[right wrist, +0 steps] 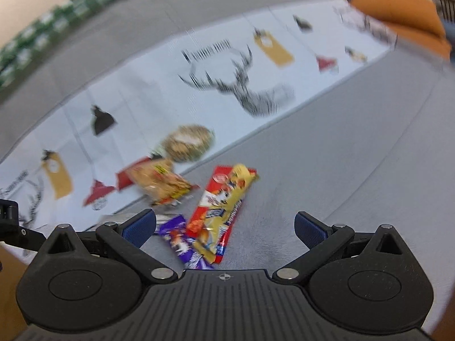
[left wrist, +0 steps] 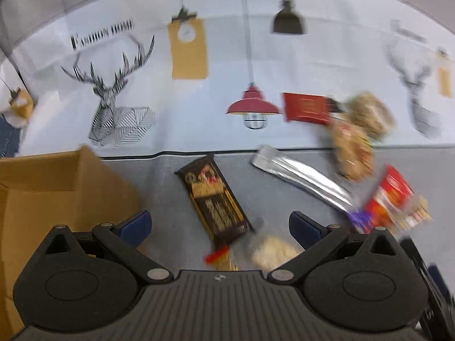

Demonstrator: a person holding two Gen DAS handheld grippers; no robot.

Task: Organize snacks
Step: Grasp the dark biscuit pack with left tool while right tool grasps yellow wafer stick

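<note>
The cardboard box [left wrist: 57, 187] sits at left, its inside hidden. Snacks lie loose on the counter [left wrist: 170, 193]: dark packet [left wrist: 216, 199], silver pouch [left wrist: 301, 176], red-yellow bar [right wrist: 224, 207]. Left tool [left wrist: 219, 224] and right tool [right wrist: 224, 227] are both spread apart, empty. Most sorting seems undone.

Even, diffuse indoor light fills both wrist views, bright and without hard shadows; the source itself lies out of frame; a silver packet [left wrist: 304, 177] carries streaks of white glare; motion blur smears the snacks at the right of the left view and nearly everything in the right view (the printed deer [right wrist: 244, 85] is streaked, the lettering unreadable); the black gripper bodies at the bottom stay sharp; fisheye distortion bends the cloth's edges [left wrist: 284, 149] into arcs, and the corners darken.
</note>
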